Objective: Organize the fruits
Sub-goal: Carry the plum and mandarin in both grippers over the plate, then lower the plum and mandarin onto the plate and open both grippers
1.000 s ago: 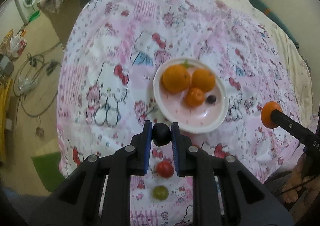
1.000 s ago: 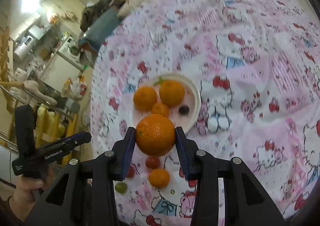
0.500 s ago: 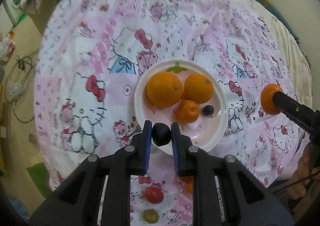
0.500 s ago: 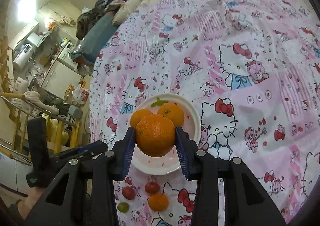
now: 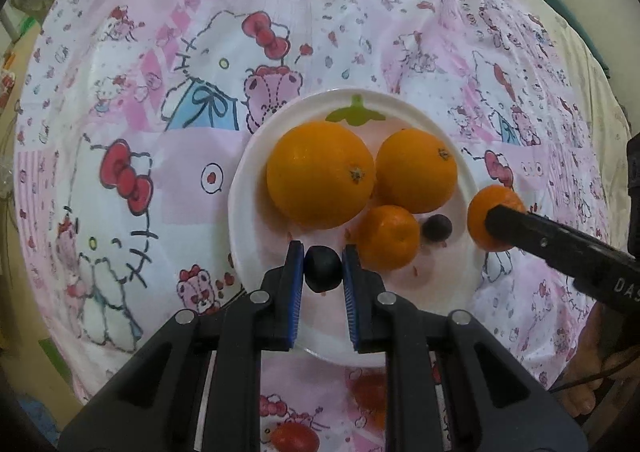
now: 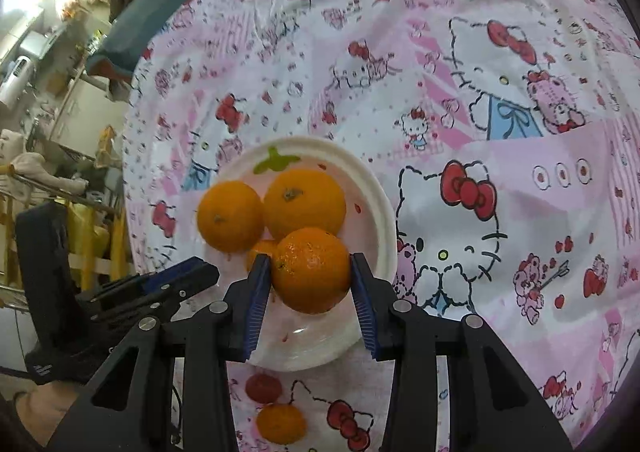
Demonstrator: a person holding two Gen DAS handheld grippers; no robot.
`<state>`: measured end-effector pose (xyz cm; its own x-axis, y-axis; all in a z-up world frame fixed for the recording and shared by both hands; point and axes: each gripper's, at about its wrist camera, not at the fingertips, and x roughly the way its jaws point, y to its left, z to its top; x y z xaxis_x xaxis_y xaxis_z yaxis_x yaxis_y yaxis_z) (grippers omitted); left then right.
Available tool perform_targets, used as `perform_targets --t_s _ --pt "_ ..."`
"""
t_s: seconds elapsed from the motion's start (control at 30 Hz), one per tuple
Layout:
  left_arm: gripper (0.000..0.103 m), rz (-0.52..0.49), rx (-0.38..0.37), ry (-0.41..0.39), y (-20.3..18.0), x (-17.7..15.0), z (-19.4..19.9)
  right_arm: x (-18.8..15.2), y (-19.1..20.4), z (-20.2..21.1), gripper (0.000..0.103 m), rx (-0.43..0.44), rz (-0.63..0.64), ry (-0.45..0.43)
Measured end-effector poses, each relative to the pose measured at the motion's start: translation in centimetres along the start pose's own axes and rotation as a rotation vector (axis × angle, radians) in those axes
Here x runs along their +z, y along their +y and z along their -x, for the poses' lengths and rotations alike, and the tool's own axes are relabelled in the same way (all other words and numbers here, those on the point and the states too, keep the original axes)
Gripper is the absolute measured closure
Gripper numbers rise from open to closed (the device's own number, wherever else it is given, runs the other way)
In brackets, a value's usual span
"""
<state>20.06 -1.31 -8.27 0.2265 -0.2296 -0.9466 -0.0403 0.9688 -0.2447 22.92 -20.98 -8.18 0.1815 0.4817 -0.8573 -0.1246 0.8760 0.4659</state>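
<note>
A white plate [image 5: 256, 156] on the pink Hello Kitty cloth holds two big oranges [image 5: 320, 174] [image 5: 416, 170], a small mandarin [image 5: 386, 236] and a dark grape [image 5: 437, 228]. My left gripper [image 5: 322, 268] is shut on a dark grape [image 5: 322, 269], low over the plate's near part. My right gripper [image 6: 310, 272] is shut on an orange mandarin [image 6: 312, 270] and holds it over the plate [image 6: 380, 208]; it also shows in the left wrist view [image 5: 494, 218] at the plate's right rim.
Loose fruit lies on the cloth near the plate: a red tomato [image 6: 263, 388] and a mandarin [image 6: 281, 423], and a red tomato [image 5: 294, 437] in the left wrist view. Room clutter and shelves [image 6: 48, 100] lie beyond the table's left edge.
Both grippers have moved forward and down toward the plate with their fruit. The plate now looks much larger in both views.
</note>
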Motion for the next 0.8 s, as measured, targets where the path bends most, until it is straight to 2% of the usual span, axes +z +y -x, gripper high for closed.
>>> perform_targets --t_s 0.17,0.33,0.8 --pt "0.087 -0.015 -0.002 0.0 -0.4 0.1 -0.8 -0.2 -0.8 -1.5 0.061 -0.025 0.0 0.032" --pt "0.087 -0.05 0.04 -0.023 -1.1 0.3 -0.9 0.0 -1.0 -2.2 0.06 -0.025 -0.002 0.035" --pt "0.086 -0.034 0.068 -0.014 -1.3 0.5 -1.5 0.1 -1.2 -2.3 0.058 -0.009 -0.008 0.042"
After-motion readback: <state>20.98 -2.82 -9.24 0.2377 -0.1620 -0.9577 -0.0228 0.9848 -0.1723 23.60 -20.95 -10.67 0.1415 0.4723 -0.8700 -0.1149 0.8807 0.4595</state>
